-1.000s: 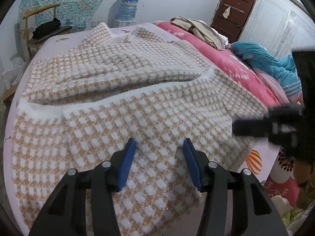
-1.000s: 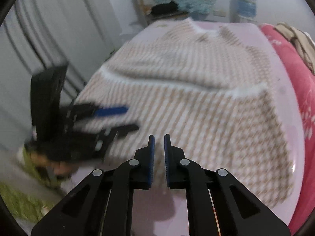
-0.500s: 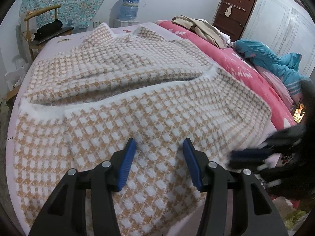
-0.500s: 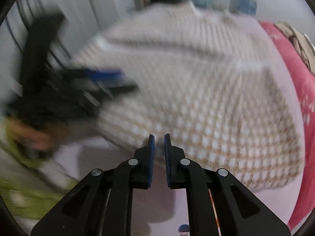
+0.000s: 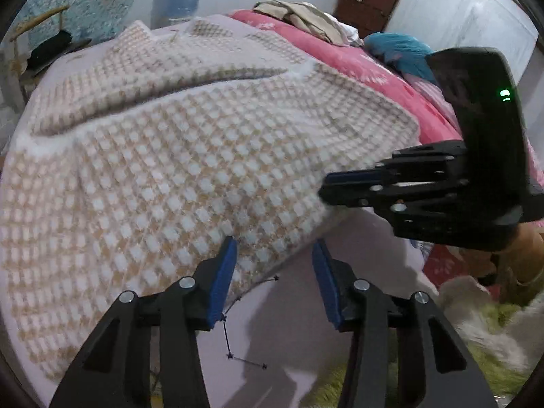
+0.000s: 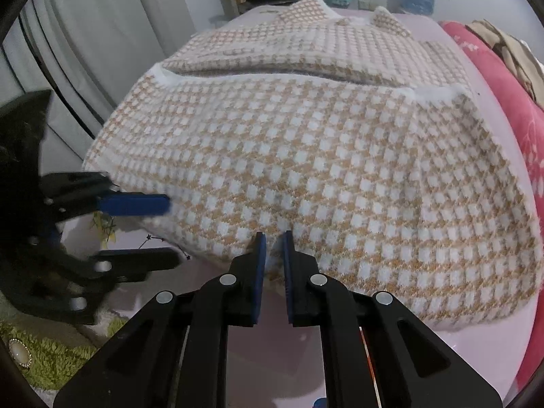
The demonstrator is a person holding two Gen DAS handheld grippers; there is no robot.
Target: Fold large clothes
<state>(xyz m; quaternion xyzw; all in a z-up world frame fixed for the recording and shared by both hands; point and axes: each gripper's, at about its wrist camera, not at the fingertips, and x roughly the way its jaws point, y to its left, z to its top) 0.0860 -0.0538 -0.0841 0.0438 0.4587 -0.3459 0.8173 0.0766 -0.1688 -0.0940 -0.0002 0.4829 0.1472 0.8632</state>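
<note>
Pinching sweater [image 6: 306, 170] hem: right gripper [image 6: 272, 255]; left gripper [image 5: 273, 272] fingers closing, straddling hem.

No readable text, labels or numbers anywhere.

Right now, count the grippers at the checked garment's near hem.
2: the left gripper, open, straddles the checked garment's left hem corner; the right gripper, shut, sits farther along the hem.

A big checked sweater [image 6: 306, 156] covers most of the bed [image 6: 292, 350]; only a bare strip at the near edge is free; a clothes pile [image 5: 306, 17] blocks the far right side.
</note>
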